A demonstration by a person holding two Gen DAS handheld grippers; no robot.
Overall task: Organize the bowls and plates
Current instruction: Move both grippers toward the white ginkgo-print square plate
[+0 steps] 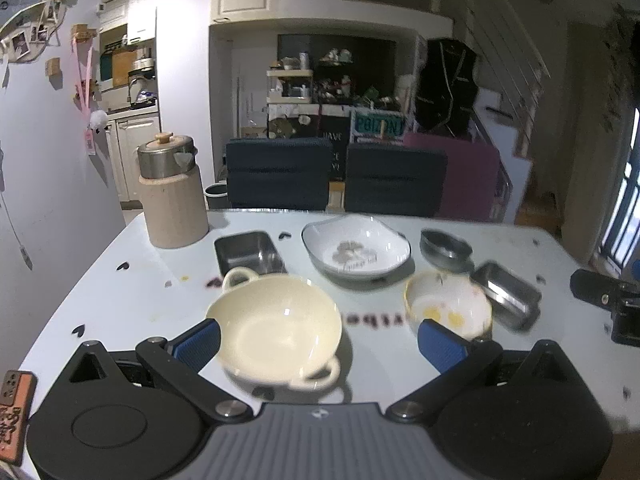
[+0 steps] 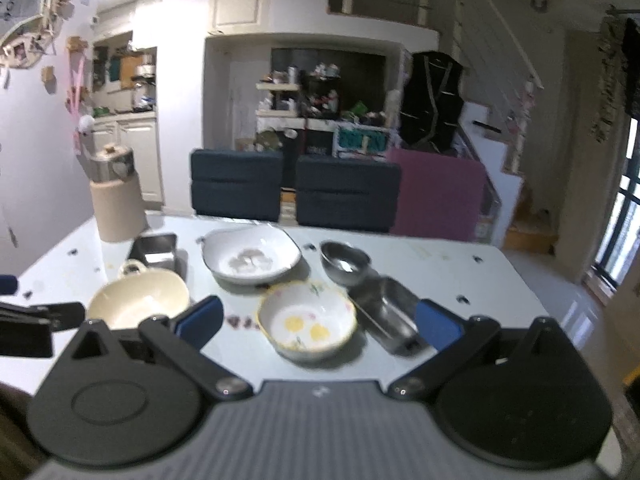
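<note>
A white table [image 1: 120, 300] holds six dishes, all apart. From the left: a steel tray [image 1: 248, 252], a cream two-handled bowl [image 1: 276, 328], a white plate [image 1: 356, 250], a flowered bowl [image 2: 308, 322], a steel bowl [image 2: 344, 262], another steel tray [image 2: 388, 314]. The left gripper [image 1: 320, 342] hangs over the cream bowl, fingers spread wide, empty; the right gripper [image 2: 320, 322] likewise over the flowered bowl. The ceramics look heavy, glossy and chippable (grip a rim).
</note>
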